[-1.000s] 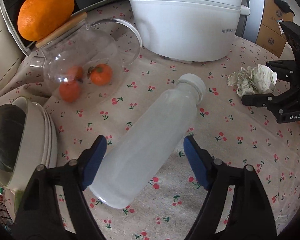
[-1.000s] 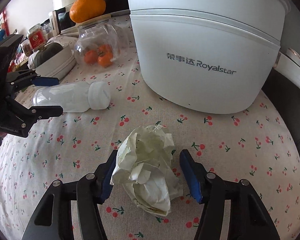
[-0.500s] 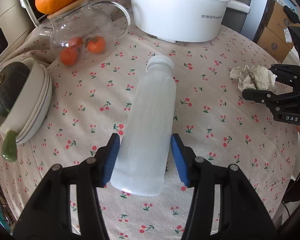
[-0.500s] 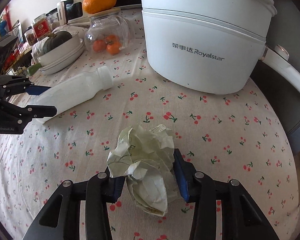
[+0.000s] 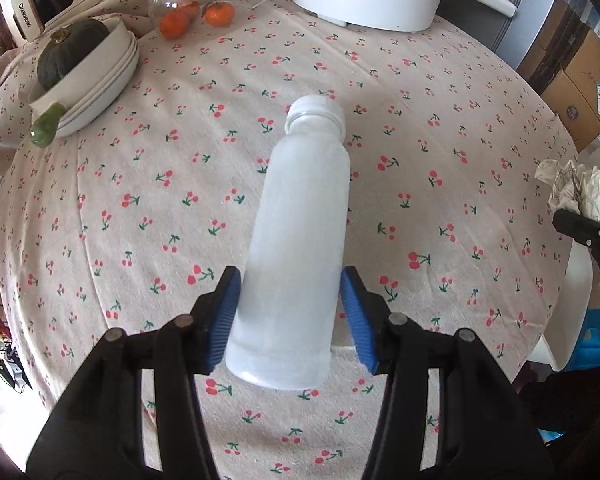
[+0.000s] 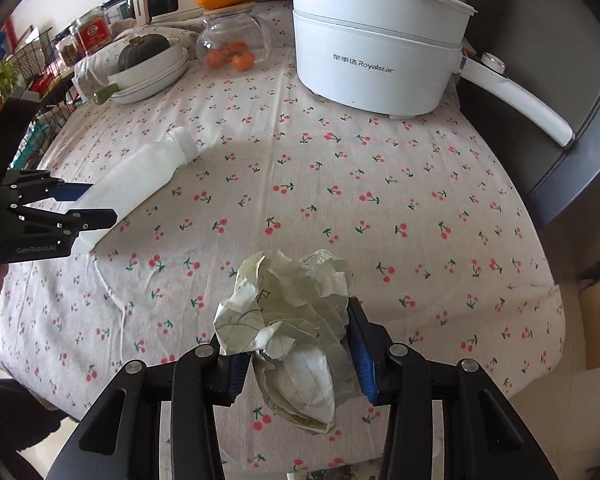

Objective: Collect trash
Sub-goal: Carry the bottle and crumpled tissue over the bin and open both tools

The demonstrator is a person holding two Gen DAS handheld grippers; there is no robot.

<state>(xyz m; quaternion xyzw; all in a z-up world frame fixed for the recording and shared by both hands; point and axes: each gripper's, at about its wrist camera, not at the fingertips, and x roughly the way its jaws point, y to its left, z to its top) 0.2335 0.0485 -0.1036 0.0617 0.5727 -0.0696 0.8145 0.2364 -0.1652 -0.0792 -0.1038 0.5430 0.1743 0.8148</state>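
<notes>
My left gripper is shut on a frosted white plastic bottle and holds it above the cherry-print tablecloth, cap pointing away. The bottle also shows in the right wrist view, held by the left gripper. My right gripper is shut on a crumpled ball of pale paper, lifted off the cloth near the table's front edge. The paper also shows at the right edge of the left wrist view.
A white Royalstar electric pot stands at the back. A glass jug with small oranges and stacked white dishes holding a dark squash sit at the back left. Cardboard boxes and a white chair stand beyond the table's right edge.
Both grippers closed on their objects and lifted them. The left gripper pulled back with the bottle and the right gripper pulled back with the paper, so the table looks farther away.
</notes>
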